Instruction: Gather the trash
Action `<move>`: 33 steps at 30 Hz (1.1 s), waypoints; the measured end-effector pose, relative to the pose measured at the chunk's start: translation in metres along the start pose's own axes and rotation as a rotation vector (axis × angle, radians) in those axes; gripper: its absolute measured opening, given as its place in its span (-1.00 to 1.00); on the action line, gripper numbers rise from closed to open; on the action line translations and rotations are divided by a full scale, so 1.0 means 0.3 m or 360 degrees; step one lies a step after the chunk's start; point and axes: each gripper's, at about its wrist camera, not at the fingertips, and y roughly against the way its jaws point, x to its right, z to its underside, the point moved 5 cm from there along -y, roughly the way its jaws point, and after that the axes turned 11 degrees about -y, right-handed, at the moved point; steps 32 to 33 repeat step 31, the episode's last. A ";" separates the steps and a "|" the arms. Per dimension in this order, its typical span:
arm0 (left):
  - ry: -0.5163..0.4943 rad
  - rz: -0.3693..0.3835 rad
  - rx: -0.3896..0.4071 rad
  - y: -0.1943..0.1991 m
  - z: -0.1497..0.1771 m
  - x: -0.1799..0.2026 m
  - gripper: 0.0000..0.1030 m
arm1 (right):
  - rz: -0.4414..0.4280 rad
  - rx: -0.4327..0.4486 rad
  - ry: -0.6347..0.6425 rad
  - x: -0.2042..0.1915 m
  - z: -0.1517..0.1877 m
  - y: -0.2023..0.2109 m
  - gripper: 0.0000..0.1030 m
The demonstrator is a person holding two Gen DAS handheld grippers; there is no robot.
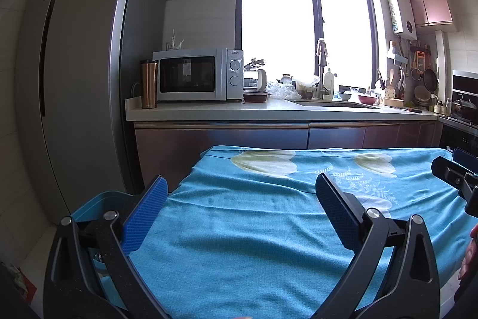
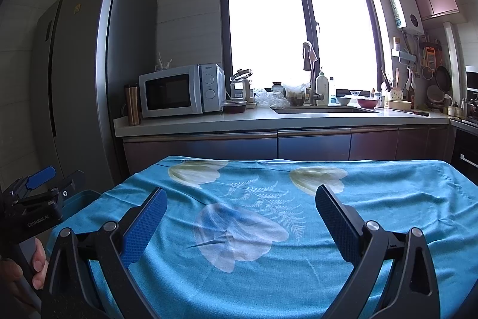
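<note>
Left hand-held gripper (image 1: 240, 199): jaws spread wide, nothing between the blue pads; it hangs over the near left part of the cloth-covered worktop.
Right hand-held gripper (image 2: 240, 205): jaws spread wide, nothing held; it hangs over the near middle of the worktop.
Trash: no loose scrap can be made out on the cloth in either view.
Bin (image 1: 89, 207): a teal tub just beside the worktop's left edge, low down, under the left finger of the left hand-held gripper; something lies inside it, too hidden to tell what.
Left wrist view only: the inside of the bin past the left finger, and at the right edge the right hand-held gripper from the side with fingertips of the person's hand (image 1: 470, 256) below it.
Right wrist view only: at the left edge the left hand-held gripper from the side, the person's left hand (image 2: 18, 268) round its handle, and only the bin's rim behind it.
Worktop (image 2: 388, 217): covered by a turquoise cloth printed with pale tulips and fern sprays, lightly wrinkled.
Room: a kitchen; far counter (image 2: 239, 121) with a white microwave (image 2: 179, 93), a copper tumbler (image 2: 133, 105), a kettle, plastic bags and a sink under a bright window (image 2: 295, 26); tall grey fridge (image 2: 89, 73) at far left; utensils hang on the far right wall.
</note>
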 end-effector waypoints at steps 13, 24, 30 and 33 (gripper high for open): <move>-0.0006 0.0004 -0.0010 -0.001 -0.003 0.011 0.89 | 0.0001 -0.0012 -0.0010 0.010 0.005 -0.005 0.87; -0.0008 0.0086 -0.0082 -0.032 -0.006 0.037 0.89 | 0.0006 -0.0029 -0.0028 0.029 0.009 -0.021 0.87; 0.0027 0.0268 -0.0343 -0.173 0.018 0.084 0.89 | 0.0046 -0.0119 -0.0040 0.098 0.016 -0.058 0.87; 0.0040 0.0310 -0.0400 -0.211 0.025 0.094 0.89 | 0.0061 -0.0148 -0.0049 0.120 0.015 -0.070 0.87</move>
